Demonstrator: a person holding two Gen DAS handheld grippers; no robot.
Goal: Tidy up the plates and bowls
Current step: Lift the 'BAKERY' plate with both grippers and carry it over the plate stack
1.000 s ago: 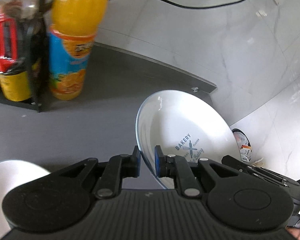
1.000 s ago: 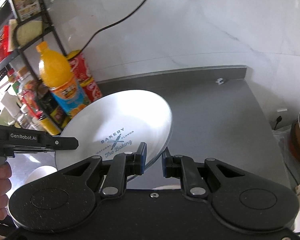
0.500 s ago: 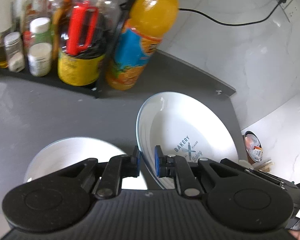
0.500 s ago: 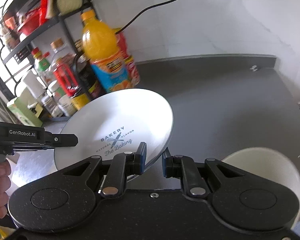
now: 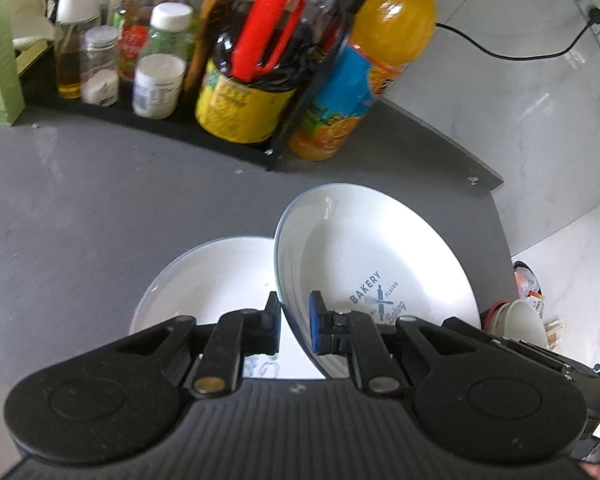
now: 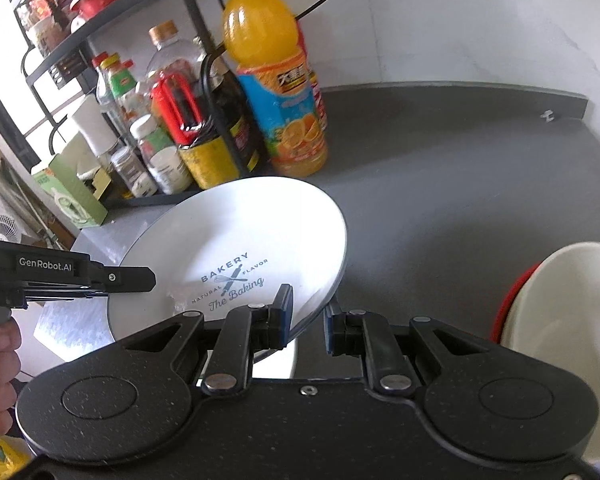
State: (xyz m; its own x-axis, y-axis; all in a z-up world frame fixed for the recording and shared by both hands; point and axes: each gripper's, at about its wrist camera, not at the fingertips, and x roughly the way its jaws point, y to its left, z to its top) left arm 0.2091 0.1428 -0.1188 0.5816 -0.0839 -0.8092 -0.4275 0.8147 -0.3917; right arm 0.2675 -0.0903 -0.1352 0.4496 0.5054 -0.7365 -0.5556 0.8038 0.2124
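Note:
A white plate (image 5: 380, 272) printed "BAKERY" hangs tilted above the dark counter, held at two sides. My left gripper (image 5: 294, 320) is shut on its near rim. In the right wrist view the same plate (image 6: 236, 248) has its other rim between the fingers of my right gripper (image 6: 308, 320), which is shut on it. The left gripper's tip (image 6: 132, 280) reaches the plate from the left, with a hand behind it. A second white plate (image 5: 212, 280) lies flat on the counter, directly under the held one and partly hidden. A white bowl (image 6: 560, 320) sits inside a red one (image 6: 504, 312) at the right.
A black wire rack (image 6: 112, 28) crowded with bottles and jars (image 5: 156, 72) stands at the counter's back left. A tall orange juice bottle (image 5: 372, 64) stands beside it. A green box (image 6: 76, 196) sits at the far left. The counter edge (image 5: 496, 216) ends at the right by the marble wall.
Both grippers have carried the plate left and lower, over the second plate on the counter. The bottle rack and the stacked bowls have come further into view.

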